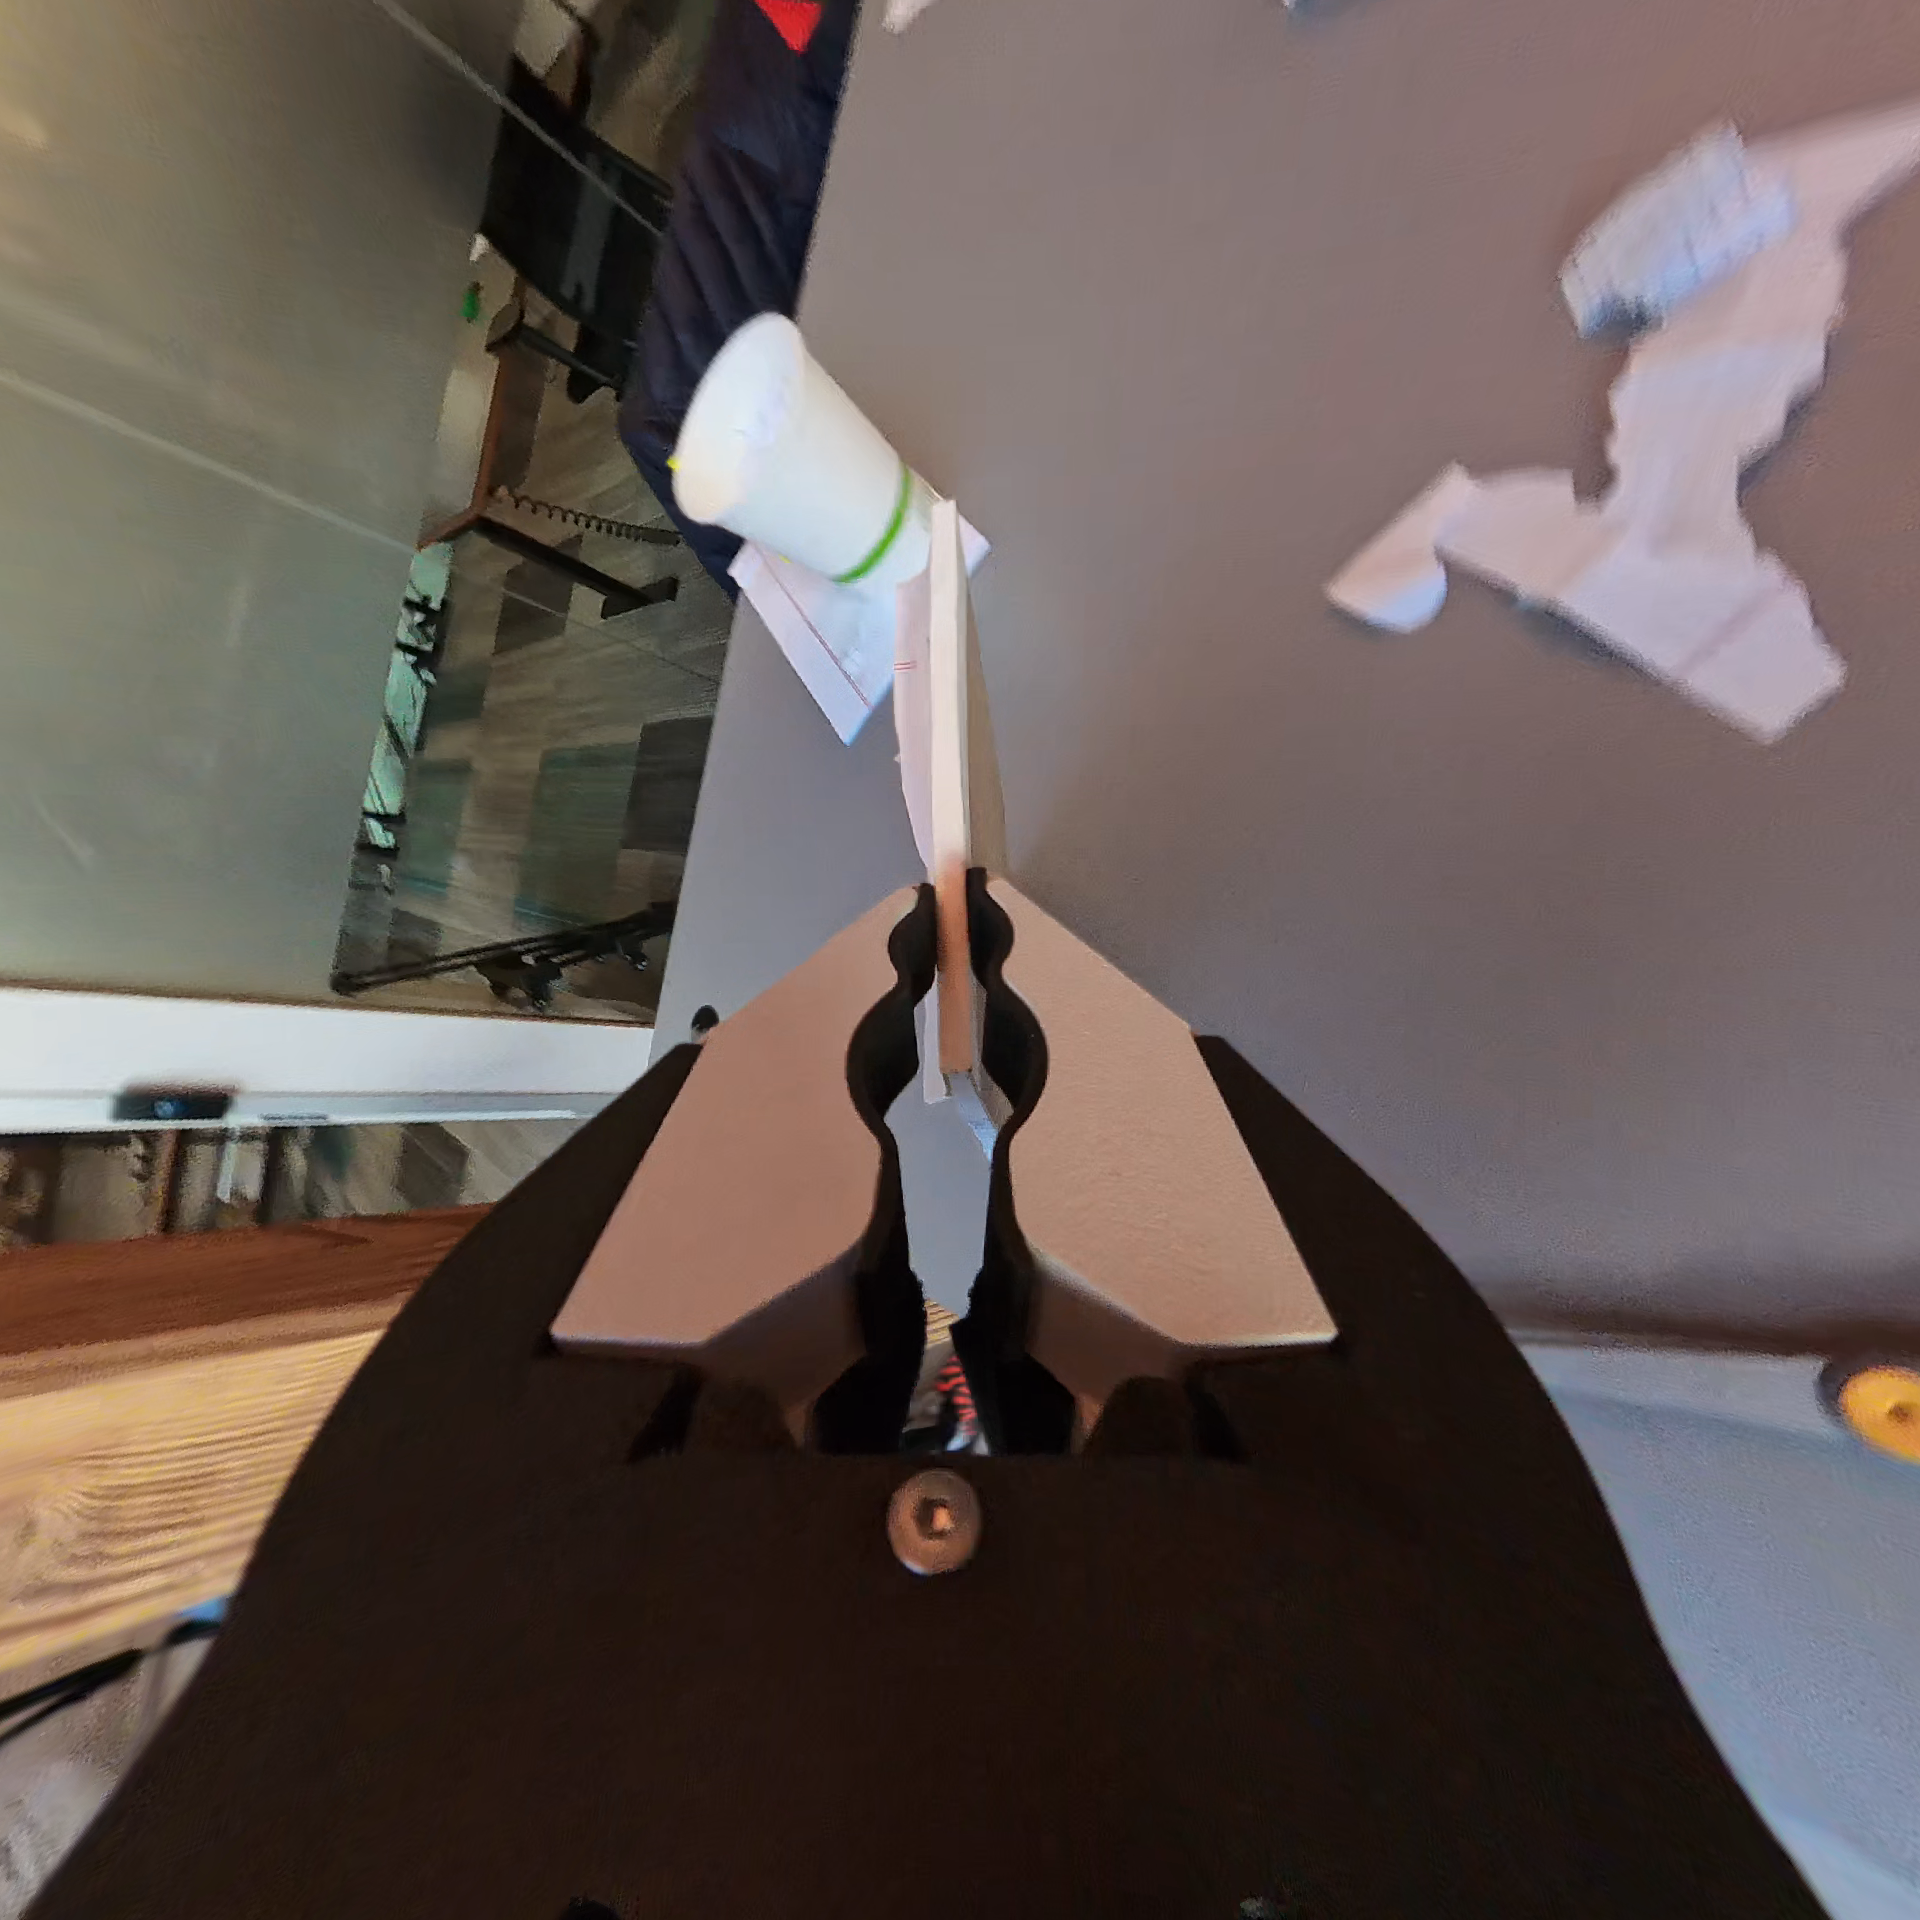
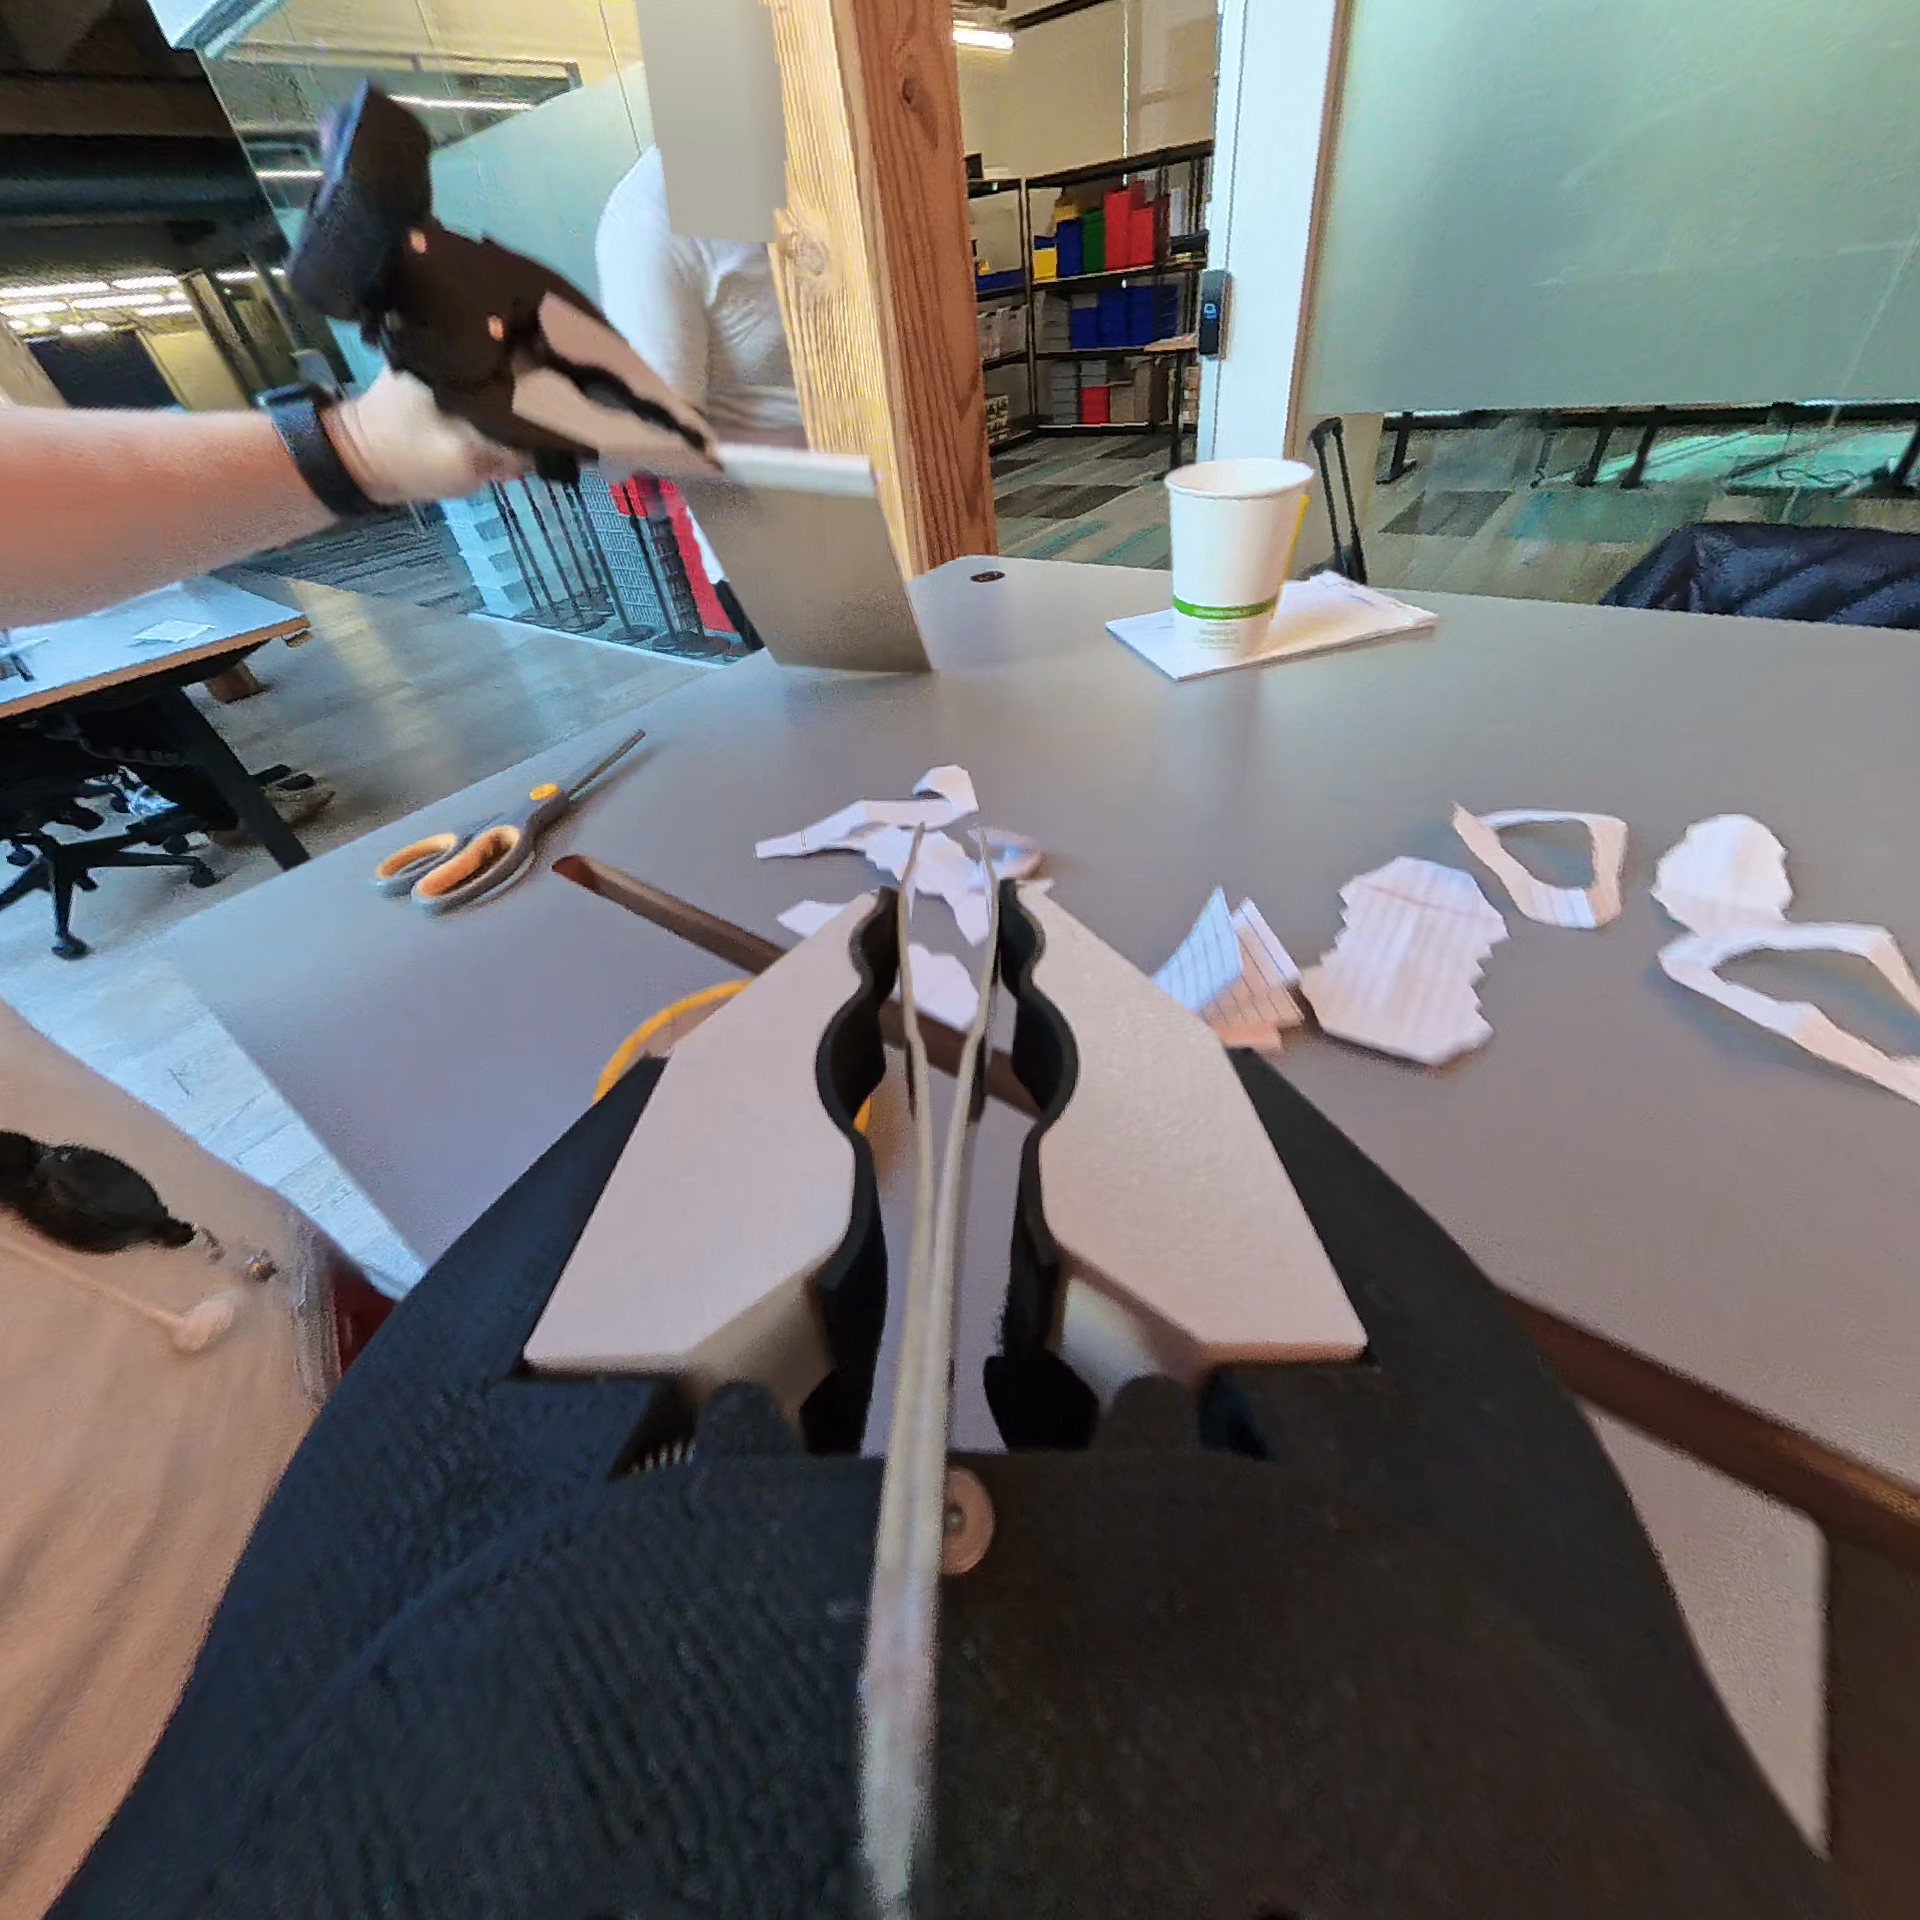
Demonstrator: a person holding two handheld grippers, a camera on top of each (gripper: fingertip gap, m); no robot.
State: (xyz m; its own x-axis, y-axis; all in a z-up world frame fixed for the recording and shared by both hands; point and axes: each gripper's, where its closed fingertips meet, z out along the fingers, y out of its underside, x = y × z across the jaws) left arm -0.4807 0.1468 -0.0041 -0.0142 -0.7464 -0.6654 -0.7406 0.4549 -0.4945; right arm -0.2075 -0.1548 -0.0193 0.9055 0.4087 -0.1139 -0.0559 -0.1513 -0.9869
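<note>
White pad [image 1: 951, 727] clamped by left gripper [image 1: 951, 894]; one cup [image 2: 1231, 556].

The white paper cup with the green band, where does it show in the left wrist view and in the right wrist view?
Left wrist view: the white paper cup with the green band lies sideways in the rolled picture, upper centre-left, beyond the left tool's tips.
Right wrist view: it stands upright at upper centre-right on the grey table.
Shared landmark: the white lined notepad under the cup.
</note>
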